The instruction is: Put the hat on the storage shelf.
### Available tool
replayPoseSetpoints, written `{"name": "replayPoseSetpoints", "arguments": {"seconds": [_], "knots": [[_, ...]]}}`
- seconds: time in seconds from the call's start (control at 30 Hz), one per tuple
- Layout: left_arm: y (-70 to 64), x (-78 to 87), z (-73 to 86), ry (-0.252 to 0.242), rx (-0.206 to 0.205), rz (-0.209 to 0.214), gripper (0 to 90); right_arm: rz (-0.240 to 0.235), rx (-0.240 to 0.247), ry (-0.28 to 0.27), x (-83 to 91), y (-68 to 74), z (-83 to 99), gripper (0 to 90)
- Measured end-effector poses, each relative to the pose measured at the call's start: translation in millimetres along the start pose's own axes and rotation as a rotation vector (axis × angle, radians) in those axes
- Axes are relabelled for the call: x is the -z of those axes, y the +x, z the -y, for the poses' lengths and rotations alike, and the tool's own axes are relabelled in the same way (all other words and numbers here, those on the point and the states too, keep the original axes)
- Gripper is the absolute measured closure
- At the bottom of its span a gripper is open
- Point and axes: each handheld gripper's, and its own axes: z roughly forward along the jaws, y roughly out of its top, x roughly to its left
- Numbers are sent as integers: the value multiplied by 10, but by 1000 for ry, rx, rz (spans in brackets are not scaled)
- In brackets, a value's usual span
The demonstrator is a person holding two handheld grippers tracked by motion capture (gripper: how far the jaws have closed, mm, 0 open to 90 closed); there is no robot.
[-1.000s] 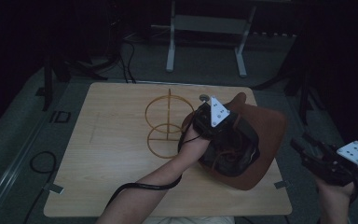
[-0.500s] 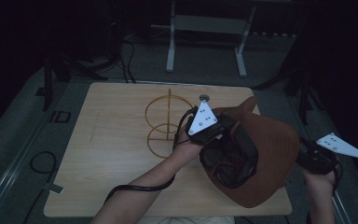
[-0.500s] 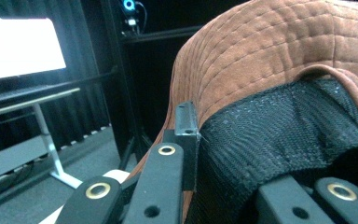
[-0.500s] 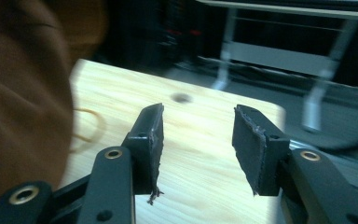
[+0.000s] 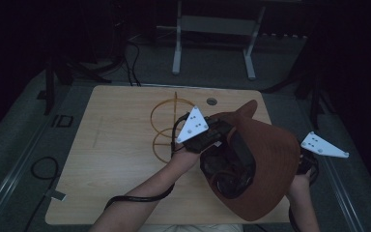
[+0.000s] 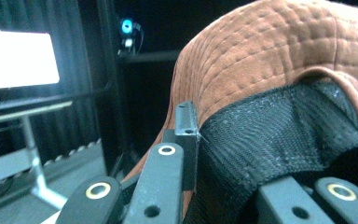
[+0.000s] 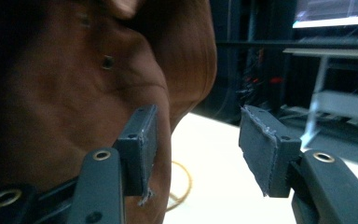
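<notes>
A brown felt hat with a black lining hangs above the table's right side, its opening turned up toward the high view. My left gripper is shut on the hat's edge near the lining; one pad presses the outside of the hat. Just right of the hat, my right gripper stands open. In the right gripper view its left pad lies against the hat's brown outside, and the gap of the right gripper holds nothing.
A gold wire ring stand stands upright at the middle of the light wooden table, just left of the hat. A metal frame stands on the floor behind. Cables lie left of the table.
The left gripper has carried the hat nearer the table's front and tilted it more upright. The right gripper has moved in from the far right to the hat's side.
</notes>
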Motion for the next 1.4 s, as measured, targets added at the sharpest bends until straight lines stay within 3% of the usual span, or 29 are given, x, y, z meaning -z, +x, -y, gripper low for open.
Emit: {"name": "replayPoseSetpoints", "arguments": {"seconds": [0.1,0.17,0.23,0.27,0.37,0.43,0.63,0.9,1.03,1.07,1.1,1.2,1.4], "knots": [[-17,34,-15,-17,-16,22,860,-9,-33,6,-20,-47,-3,463],[-38,28,-11,-15,-29,40,859,12,-4,32,-49,-21,-11,463],[-49,17,-8,-5,-36,49,859,0,3,38,-67,0,-12,462],[-75,2,16,-10,-44,82,859,-15,6,44,-90,23,-13,461],[-120,-8,46,-15,-65,115,859,-55,13,60,-192,101,-31,436],[-142,-17,48,-4,-89,107,859,-71,42,84,-239,152,-43,425],[-140,-26,58,-5,-72,114,858,-134,59,90,-365,288,-45,407],[-137,-27,75,15,-54,135,857,-160,44,65,-448,318,-28,414],[-158,-33,76,25,-68,134,857,-162,42,52,-457,316,-13,468],[-157,-35,79,25,-73,134,857,-181,41,56,-457,309,-11,575],[-154,-35,82,27,-73,132,856,-202,44,56,-454,319,-7,627],[-149,-39,78,36,-77,137,854,-214,78,65,-448,358,-7,829],[-147,-35,56,41,-89,153,843,-231,89,74,-419,370,-25,877]]}}
